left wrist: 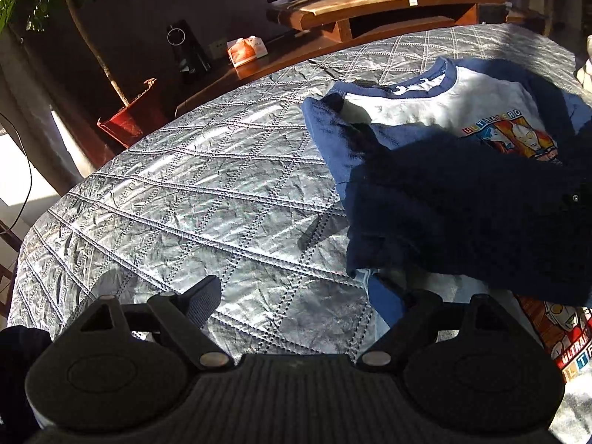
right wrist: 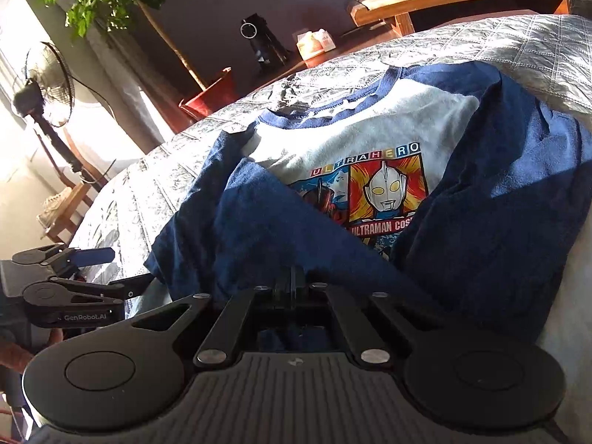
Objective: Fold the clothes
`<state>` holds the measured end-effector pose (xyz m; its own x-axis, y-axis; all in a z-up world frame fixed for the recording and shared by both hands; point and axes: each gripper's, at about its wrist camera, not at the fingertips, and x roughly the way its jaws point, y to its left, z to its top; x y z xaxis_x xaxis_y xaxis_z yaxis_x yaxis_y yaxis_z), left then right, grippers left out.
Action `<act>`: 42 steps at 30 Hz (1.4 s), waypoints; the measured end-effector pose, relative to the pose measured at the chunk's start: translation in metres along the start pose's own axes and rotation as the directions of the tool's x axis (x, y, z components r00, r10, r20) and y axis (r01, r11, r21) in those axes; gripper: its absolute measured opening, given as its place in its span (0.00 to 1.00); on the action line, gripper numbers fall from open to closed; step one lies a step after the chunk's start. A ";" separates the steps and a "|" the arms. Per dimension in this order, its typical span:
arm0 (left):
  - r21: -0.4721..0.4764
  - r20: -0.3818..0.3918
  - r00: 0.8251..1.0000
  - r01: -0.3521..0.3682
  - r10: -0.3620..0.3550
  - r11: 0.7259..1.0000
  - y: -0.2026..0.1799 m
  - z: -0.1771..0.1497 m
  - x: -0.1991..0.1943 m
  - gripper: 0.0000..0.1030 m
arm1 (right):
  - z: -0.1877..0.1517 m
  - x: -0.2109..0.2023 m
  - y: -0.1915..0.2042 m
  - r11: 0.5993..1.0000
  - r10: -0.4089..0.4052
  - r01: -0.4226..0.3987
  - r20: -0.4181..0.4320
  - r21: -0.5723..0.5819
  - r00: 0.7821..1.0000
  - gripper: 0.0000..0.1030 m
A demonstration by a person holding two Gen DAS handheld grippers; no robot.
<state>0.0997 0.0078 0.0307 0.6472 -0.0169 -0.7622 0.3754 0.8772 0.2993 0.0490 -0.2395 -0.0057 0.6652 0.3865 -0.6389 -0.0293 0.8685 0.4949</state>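
Observation:
A white T-shirt (right wrist: 355, 125) with dark blue sleeves and a cartoon print lies face up on the silver quilted cover (right wrist: 148, 185), both sleeves folded in over the chest. My right gripper (right wrist: 292, 281) is shut, its fingertips pinching the near end of the blue sleeve (right wrist: 259, 222) that crosses the shirt. In the left wrist view the shirt (left wrist: 418, 111) fills the right side. My left gripper (left wrist: 314, 299) is open; its right finger (left wrist: 425, 307) touches the shirt's near left edge, its left finger (left wrist: 205, 296) is over bare quilt. The right wrist view shows the left gripper (right wrist: 122, 273) beside the shirt.
The quilt (left wrist: 185, 185) ends at a curved edge to the left and far side. Beyond it stand a red plant pot (left wrist: 125, 122), a black speaker (left wrist: 188, 51), a tissue box (left wrist: 246, 50), a wooden TV stand (left wrist: 388, 3) and a standing fan (right wrist: 48, 85).

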 end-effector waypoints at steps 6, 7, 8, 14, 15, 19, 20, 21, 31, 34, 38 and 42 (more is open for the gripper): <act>0.100 0.071 0.997 0.030 -0.037 0.994 -0.024 0.003 -0.003 0.83 | 0.001 0.001 0.005 0.999 -0.014 0.014 -0.008 -0.030 1.000 0.00; 0.114 0.079 0.997 -0.012 0.003 0.993 -0.029 0.004 -0.001 0.93 | 0.001 0.001 0.004 0.999 -0.014 0.014 -0.009 -0.030 1.000 0.00; 0.118 0.088 0.995 -0.052 0.042 0.992 -0.032 0.004 0.000 0.97 | 0.002 0.001 0.004 0.999 -0.013 0.013 -0.010 -0.030 1.000 0.00; 0.000 0.145 0.974 -0.175 0.173 0.985 -0.027 0.010 0.019 1.00 | 0.002 0.002 0.003 0.999 -0.011 0.010 -0.013 -0.035 1.000 0.00; -0.014 0.153 0.967 -0.205 0.204 0.979 -0.025 0.011 0.021 1.00 | 0.002 0.002 0.004 0.999 -0.010 0.010 -0.013 -0.038 1.000 0.00; -0.023 0.116 0.938 -0.328 0.328 0.945 -0.020 0.013 0.028 1.00 | 0.001 0.001 0.006 0.998 -0.015 0.014 -0.011 -0.065 1.000 0.00; -0.025 0.105 0.934 -0.340 0.340 0.940 -0.018 0.013 0.028 1.00 | 0.001 0.001 0.006 0.998 -0.015 0.014 -0.011 -0.067 1.000 0.00; -0.024 0.095 0.931 -0.351 0.352 0.936 -0.016 0.012 0.028 1.00 | 0.001 0.001 0.005 0.998 -0.014 0.013 -0.011 -0.064 1.000 0.00; 0.116 0.110 0.885 -0.463 0.452 0.879 -0.041 0.010 0.021 1.00 | 0.001 0.000 0.006 0.992 -0.023 0.023 -0.001 -0.126 1.000 0.00; 0.103 0.058 0.921 -0.390 0.386 0.915 -0.026 0.011 0.012 1.00 | 0.002 -0.001 0.004 0.992 -0.018 0.018 -0.002 -0.125 1.000 0.00; 0.150 0.021 0.943 -0.330 0.331 0.932 -0.021 0.006 0.003 1.00 | 0.002 -0.001 0.005 0.991 -0.021 0.021 -0.001 -0.135 1.000 0.00; 0.184 0.039 0.950 -0.312 0.310 0.932 -0.019 0.004 0.011 1.00 | 0.001 -0.001 0.008 0.988 -0.031 0.030 0.000 -0.154 1.000 0.00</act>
<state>0.1020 -0.0103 0.0190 0.7569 0.2378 -0.6088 0.2702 0.7343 0.6227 0.0489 -0.2330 -0.0001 0.6656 0.3596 -0.6540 -0.1233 0.9172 0.3788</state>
